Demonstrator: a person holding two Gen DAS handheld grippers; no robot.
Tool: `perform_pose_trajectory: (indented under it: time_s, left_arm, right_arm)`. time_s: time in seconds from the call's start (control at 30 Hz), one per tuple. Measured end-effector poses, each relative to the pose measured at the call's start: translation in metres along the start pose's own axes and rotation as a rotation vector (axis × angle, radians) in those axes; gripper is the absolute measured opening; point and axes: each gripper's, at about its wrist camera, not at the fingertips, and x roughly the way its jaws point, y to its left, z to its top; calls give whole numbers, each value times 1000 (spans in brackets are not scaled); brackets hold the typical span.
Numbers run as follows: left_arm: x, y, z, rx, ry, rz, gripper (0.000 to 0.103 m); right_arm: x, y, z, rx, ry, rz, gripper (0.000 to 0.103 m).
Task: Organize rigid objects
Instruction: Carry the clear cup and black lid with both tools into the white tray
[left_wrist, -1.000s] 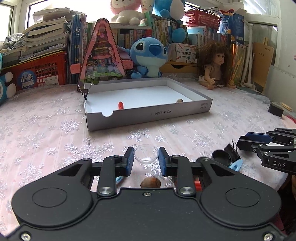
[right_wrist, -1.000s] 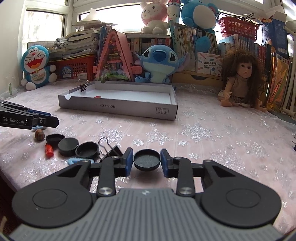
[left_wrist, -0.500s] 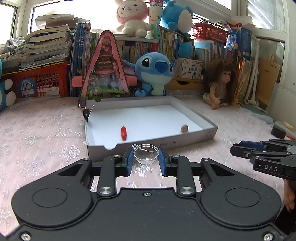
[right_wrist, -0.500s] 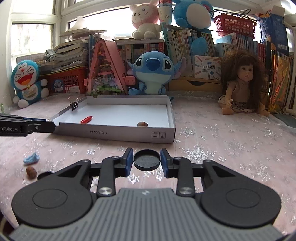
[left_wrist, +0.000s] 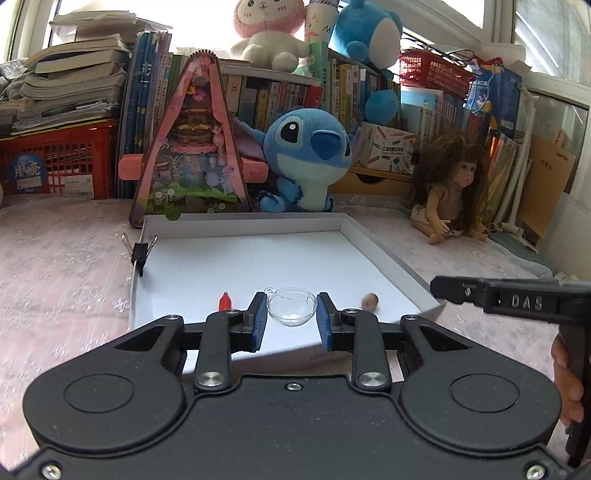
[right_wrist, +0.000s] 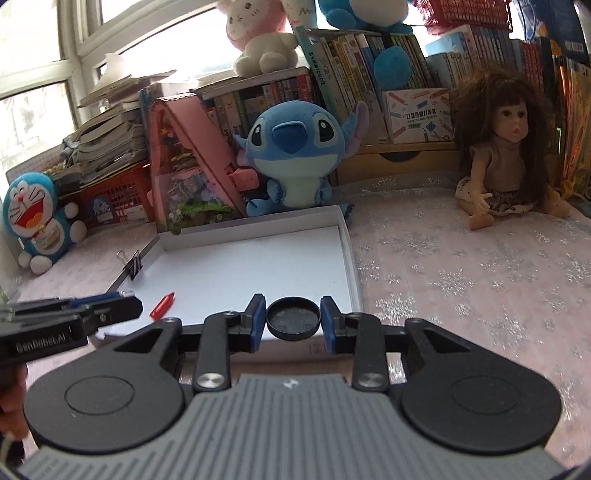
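My left gripper (left_wrist: 291, 317) is shut on a small clear plastic dish (left_wrist: 291, 306) and holds it over the near part of the white box lid (left_wrist: 236, 266). My right gripper (right_wrist: 293, 319) is shut on a round black cap (right_wrist: 293, 318), held over the lid's near right edge (right_wrist: 258, 269). In the lid lie a red piece (left_wrist: 224, 301), also seen in the right wrist view (right_wrist: 162, 305), and a brown nut (left_wrist: 370, 300). A black binder clip (left_wrist: 140, 253) grips the lid's left wall. The right gripper also shows in the left wrist view (left_wrist: 513, 301).
Behind the lid stand a pink triangular toy box (left_wrist: 192, 147) and a blue plush (left_wrist: 306, 155). A doll (right_wrist: 506, 155) sits at the right on the pink snowflake cloth (right_wrist: 461, 288). A red crate (left_wrist: 55, 162) and books line the back.
Both grippers have risen and moved forward from the table's near edge to over the white lid, each still holding its object. The loose items on the cloth have dropped out of view.
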Motion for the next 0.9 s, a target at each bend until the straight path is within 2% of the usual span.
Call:
perform_pose_trajectory:
  time_s: [0.37, 0.9]
  left_arm:
    - [52, 7, 8, -24, 60, 35, 26]
    - [80, 12, -1, -21, 117, 78, 26]
  right_arm:
    - [51, -11, 21, 87, 117, -1, 37]
    - [87, 2, 20, 6, 188, -103, 37]
